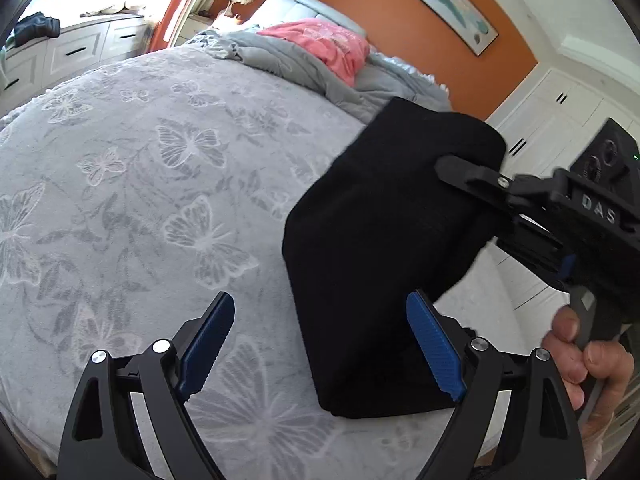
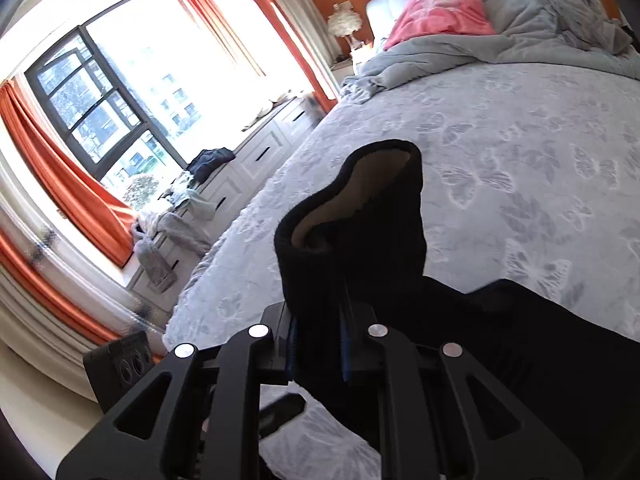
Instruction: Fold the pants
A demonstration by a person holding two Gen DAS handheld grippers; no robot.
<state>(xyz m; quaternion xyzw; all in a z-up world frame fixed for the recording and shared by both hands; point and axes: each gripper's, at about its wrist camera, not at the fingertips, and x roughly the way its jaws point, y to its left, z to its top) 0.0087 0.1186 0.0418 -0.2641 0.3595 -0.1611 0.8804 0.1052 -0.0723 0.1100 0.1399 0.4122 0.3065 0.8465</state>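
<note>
The right gripper (image 2: 320, 352) angles downward, its fingers pinching a lifted fold of the black pants (image 1: 384, 248) above the bed (image 1: 120, 168). The left gripper (image 1: 320, 344) tilts down beside them, fingers spread wide, holding nothing.

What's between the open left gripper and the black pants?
Nothing visible. The left gripper is open over the grey butterfly-print bedspread, with the black folded pants right beside its right finger; the right gripper already clamps them.
</note>
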